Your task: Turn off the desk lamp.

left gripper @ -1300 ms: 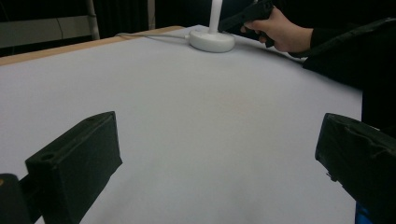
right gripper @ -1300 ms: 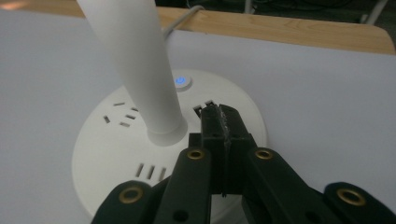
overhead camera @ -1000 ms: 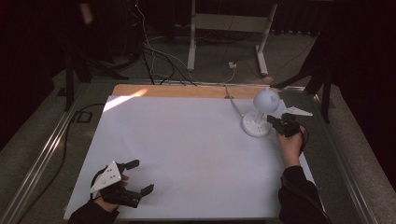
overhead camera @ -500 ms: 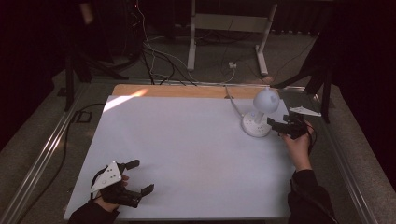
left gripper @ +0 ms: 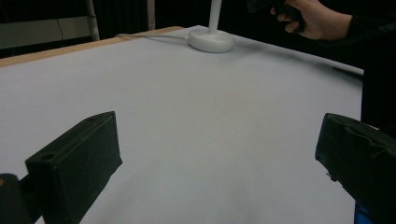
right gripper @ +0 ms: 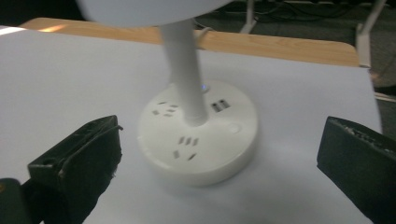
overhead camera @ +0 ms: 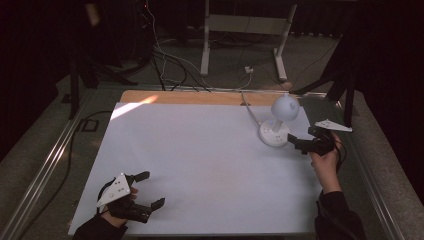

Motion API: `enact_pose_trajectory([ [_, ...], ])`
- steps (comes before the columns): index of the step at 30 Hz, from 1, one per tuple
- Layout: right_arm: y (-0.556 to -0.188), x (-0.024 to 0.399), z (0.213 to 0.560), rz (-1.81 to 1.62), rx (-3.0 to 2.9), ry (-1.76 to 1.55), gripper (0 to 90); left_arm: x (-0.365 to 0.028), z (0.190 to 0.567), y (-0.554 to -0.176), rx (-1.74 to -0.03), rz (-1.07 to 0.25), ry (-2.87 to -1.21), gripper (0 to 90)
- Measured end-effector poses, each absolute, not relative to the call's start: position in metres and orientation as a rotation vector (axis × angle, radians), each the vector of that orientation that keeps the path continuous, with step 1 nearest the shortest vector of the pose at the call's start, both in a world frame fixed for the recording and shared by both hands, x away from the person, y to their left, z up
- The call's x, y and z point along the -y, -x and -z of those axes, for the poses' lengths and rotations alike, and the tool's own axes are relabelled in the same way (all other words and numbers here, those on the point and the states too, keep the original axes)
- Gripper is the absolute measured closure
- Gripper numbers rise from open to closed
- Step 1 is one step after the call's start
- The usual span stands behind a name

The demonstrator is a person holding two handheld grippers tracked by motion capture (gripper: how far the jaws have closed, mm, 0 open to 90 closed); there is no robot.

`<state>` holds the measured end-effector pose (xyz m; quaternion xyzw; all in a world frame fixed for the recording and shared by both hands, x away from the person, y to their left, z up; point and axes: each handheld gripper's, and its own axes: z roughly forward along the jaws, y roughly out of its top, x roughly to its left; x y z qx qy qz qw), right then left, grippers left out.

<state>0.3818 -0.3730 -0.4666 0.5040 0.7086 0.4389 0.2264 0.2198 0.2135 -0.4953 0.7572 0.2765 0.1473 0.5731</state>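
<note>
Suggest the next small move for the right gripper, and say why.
Probably ease the right gripper forward toward the lamp base. Its jaws stand wide open, short of the base, which sits centred between them in the right gripper view, nothing held.

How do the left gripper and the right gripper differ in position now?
The left gripper sits at the table's near left corner, far from the lamp; the right gripper is at the far right, beside the lamp's base. The right gripper faces the lamp; the left faces bare table. Both are open.
</note>
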Motion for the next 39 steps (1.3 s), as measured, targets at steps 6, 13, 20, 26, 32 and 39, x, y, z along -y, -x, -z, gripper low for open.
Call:
enact_pose_trajectory([
  [6,-0.361,0.361,0.467,-1.242,-1.979,-1.371,0.0,-0.213,0.495,-0.219,-0.643,-0.346,-1.778,0.7],
  [13,-0.341,0.347,0.464,-1.266,-2.017,-1.357,0.0,-0.213,0.494,-0.218,-0.638,-0.345,-1.771,0.7],
  [20,-0.323,0.339,0.466,-1.307,-2.028,-1.344,0.0,-0.214,0.494,-0.218,-0.636,-0.344,-1.769,0.7],
  [26,-0.305,0.332,0.475,-1.323,-2.053,-1.348,0.0,-0.214,0.494,-0.218,-0.633,-0.343,-1.769,0.7],
  [32,-0.290,0.324,0.487,-1.322,-2.113,-1.328,0.0,-0.214,0.493,-0.218,-0.633,-0.342,-1.769,0.7],
  [39,-0.272,0.313,0.497,-1.308,-2.137,-1.288,0.0,-0.215,0.493,-0.218,-0.632,-0.341,-1.765,0.7],
])
